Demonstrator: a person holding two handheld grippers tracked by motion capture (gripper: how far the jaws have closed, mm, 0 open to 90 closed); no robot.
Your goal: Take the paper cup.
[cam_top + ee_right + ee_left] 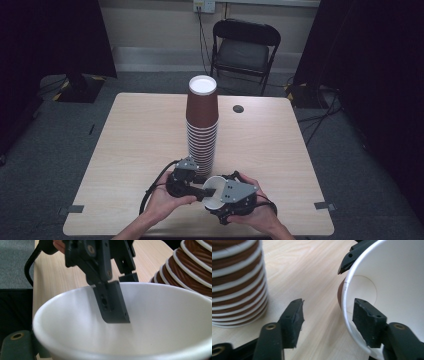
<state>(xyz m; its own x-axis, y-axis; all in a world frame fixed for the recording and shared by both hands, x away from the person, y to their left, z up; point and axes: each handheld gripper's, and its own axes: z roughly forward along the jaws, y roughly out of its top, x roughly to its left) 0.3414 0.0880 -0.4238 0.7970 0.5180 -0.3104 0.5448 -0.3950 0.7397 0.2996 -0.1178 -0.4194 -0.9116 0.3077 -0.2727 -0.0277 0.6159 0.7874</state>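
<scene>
Near the table's [125,150] bottom edge, at lower centre of the high view, we held a single cup [214,192] just beside the stacked cups [202,125], with bare tabletop on both sides. Left gripper [328,312] jaws stood wide, straddling its rim, not pressing. Right gripper [220,199] clasped the empty cup.

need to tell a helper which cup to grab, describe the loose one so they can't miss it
On the wooden table, find the tall stack of brown cups. Just in front of it, between the person's two grippers, is the single cup. Unlike the stacked ones, it lies tipped on its side, showing its white inside.
</scene>
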